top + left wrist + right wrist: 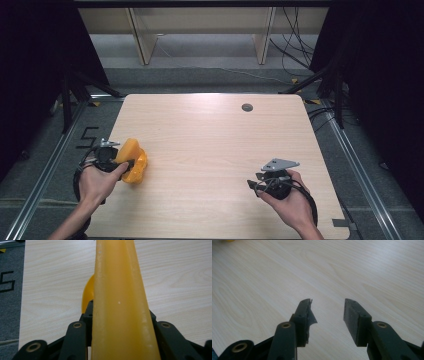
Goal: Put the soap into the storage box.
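I'm seeing the left gripper [121, 163] w/ jaws pinching a yellow plastic piece [120, 302] by the table's [210, 145] left edge, its lower part touching the top. Right gripper [327, 315] jaws standing spread, nothing btwn them, hovering nr the front right corner.

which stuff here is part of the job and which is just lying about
In the job:
- yellow plastic piece, clamped in the left claw
- right claw, open and holding nothing

Just there:
- grey round plug in the table
- cables on the floor behind
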